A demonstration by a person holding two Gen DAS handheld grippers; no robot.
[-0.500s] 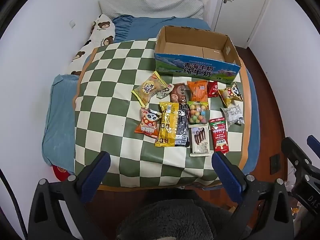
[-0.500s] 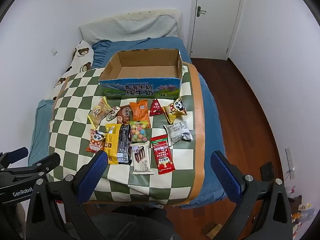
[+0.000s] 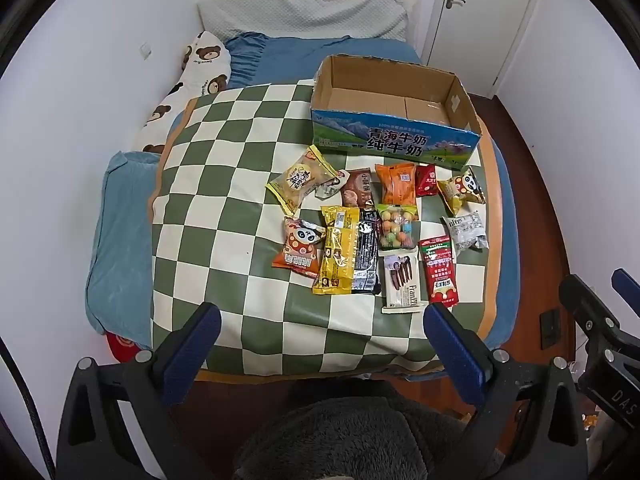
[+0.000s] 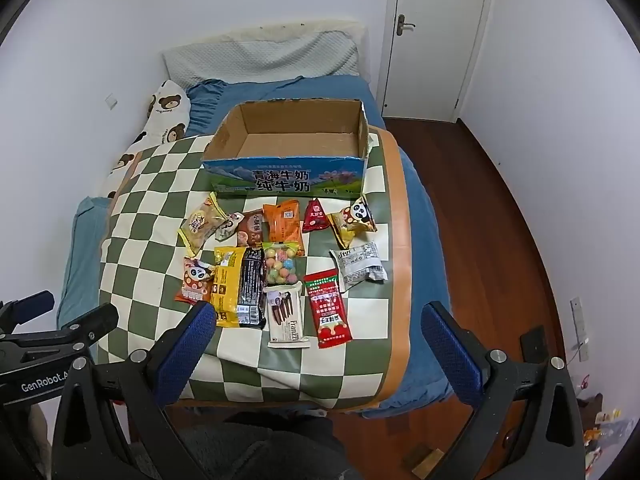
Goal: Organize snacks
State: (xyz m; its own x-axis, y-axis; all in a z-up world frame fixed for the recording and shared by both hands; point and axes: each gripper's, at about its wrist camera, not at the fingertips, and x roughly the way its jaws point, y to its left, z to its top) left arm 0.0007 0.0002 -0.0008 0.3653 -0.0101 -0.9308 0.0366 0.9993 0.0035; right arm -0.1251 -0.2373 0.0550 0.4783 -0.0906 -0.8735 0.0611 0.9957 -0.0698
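On the bed, a green-and-white checkered cloth (image 3: 224, 200) carries a spread of snack packets (image 3: 380, 232) just in front of an open cardboard box (image 4: 292, 148), none inside it. Both tools hang above the near edge: the left gripper (image 3: 320, 344) and the right gripper (image 4: 316, 340) stand spread wide, grasping nothing.

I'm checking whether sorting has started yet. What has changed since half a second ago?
Nothing visibly changed. The left hand-held gripper and right hand-held gripper are open and empty above the near edge of the bed, the snack packets lie on the checked cloth, and the cardboard box holds nothing.
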